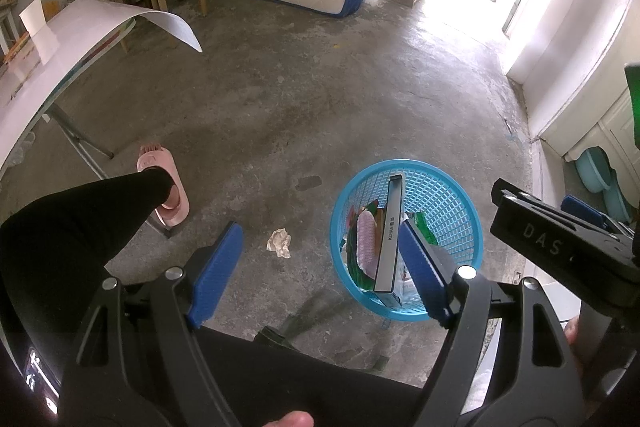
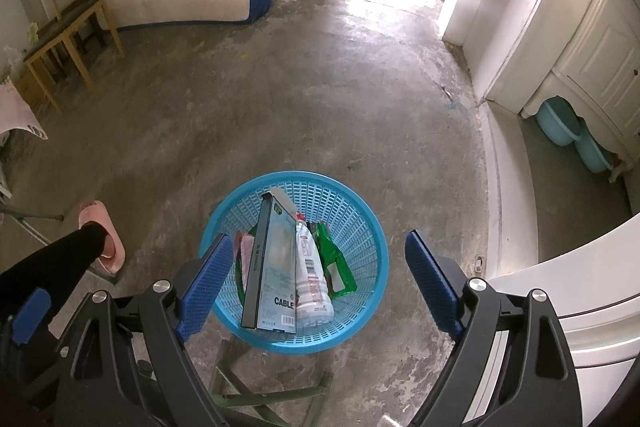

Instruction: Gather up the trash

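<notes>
Both grippers are held wide apart and nothing is gripped or touched by either. In the left wrist view, the left gripper fills the lower part of the frame, its blue pads spread over bare floor; the right gripper shows at the right edge. In the right wrist view, the right gripper is seen at the bottom of the frame, its pads standing to either side of the basket, above it and apart from it.

The blue mesh basket stands on the concrete floor at lower centre. A long grey box printed "CABLE" is leaned upright inside it, with a white bottle just beside it on the right, a green wrapper further right, and a pink packet on the left.

A crumpled paper lies on the floor left of the basket, between the left gripper's pads in that view. A black-sleeved leg and pink slipper are seen at lower left.
</notes>
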A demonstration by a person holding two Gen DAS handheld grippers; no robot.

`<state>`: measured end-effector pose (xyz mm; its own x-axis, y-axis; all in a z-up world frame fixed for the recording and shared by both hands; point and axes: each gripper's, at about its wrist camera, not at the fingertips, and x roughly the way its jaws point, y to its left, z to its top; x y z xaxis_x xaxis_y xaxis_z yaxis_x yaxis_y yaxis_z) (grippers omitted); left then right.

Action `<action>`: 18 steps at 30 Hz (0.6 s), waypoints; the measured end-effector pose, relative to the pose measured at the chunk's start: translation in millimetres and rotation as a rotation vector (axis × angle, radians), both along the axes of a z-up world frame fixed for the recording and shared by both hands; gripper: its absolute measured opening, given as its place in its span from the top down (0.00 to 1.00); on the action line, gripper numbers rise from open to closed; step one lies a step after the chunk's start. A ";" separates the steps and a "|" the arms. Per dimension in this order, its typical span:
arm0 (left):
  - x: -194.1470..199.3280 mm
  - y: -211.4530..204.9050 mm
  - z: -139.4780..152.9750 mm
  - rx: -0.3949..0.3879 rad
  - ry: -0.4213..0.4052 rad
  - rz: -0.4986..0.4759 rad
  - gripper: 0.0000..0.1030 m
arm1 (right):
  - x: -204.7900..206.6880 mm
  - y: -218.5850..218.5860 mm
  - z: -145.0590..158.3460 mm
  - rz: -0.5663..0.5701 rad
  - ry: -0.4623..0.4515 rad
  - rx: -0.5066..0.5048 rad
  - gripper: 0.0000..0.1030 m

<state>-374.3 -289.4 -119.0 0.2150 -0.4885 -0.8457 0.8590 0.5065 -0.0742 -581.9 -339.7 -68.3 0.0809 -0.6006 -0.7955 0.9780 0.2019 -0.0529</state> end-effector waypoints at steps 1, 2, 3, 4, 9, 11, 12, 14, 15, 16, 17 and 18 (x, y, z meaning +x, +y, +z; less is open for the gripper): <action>-0.1 -0.2 -0.1 0.000 -0.001 0.000 0.27 | 0.8 -0.1 -0.5 0.000 0.001 0.000 0.17; -0.2 -0.3 -0.2 0.000 -0.001 0.000 0.27 | 1.2 -0.6 -0.8 0.001 0.002 0.001 0.17; -0.2 -0.2 -0.2 0.000 -0.001 0.000 0.27 | 1.0 0.2 -1.6 0.000 0.001 0.000 0.17; -0.2 -0.3 -0.3 0.000 -0.001 0.000 0.27 | 1.1 0.3 -1.8 0.000 0.000 0.001 0.17; 1.2 -0.4 0.8 -0.001 -0.002 0.000 0.27 | 1.6 -1.9 -1.0 -0.001 -0.003 0.001 0.17; 1.1 -0.9 0.7 -0.001 -0.003 0.000 0.27 | 1.6 -1.6 -2.3 -0.001 -0.003 0.002 0.17; 0.9 -0.4 0.8 -0.001 -0.003 0.000 0.27 | 2.6 -0.6 -3.8 -0.001 -0.002 0.002 0.17; 1.1 -0.8 0.6 -0.001 -0.004 -0.001 0.27 | 1.7 -0.9 -2.9 -0.001 -0.003 0.002 0.17; 1.3 -0.9 0.6 -0.001 -0.004 0.000 0.27 | 2.0 -0.6 -3.4 -0.002 -0.003 0.002 0.17; 1.3 -1.0 0.6 -0.002 -0.003 0.000 0.27 | 1.5 -1.4 -2.4 -0.002 -0.003 0.002 0.17; 1.0 -0.8 0.5 -0.002 -0.003 0.000 0.27 | 1.7 -1.0 -2.7 -0.002 -0.004 0.001 0.17; 1.0 -1.1 0.4 -0.002 -0.003 0.001 0.27 | 2.3 -1.0 -3.3 -0.001 -0.003 0.001 0.17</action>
<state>-373.3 -290.5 -118.6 0.2178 -0.4897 -0.8443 0.8590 0.5068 -0.0723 -579.6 -340.8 -71.6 0.0829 -0.5999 -0.7958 0.9784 0.2009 -0.0495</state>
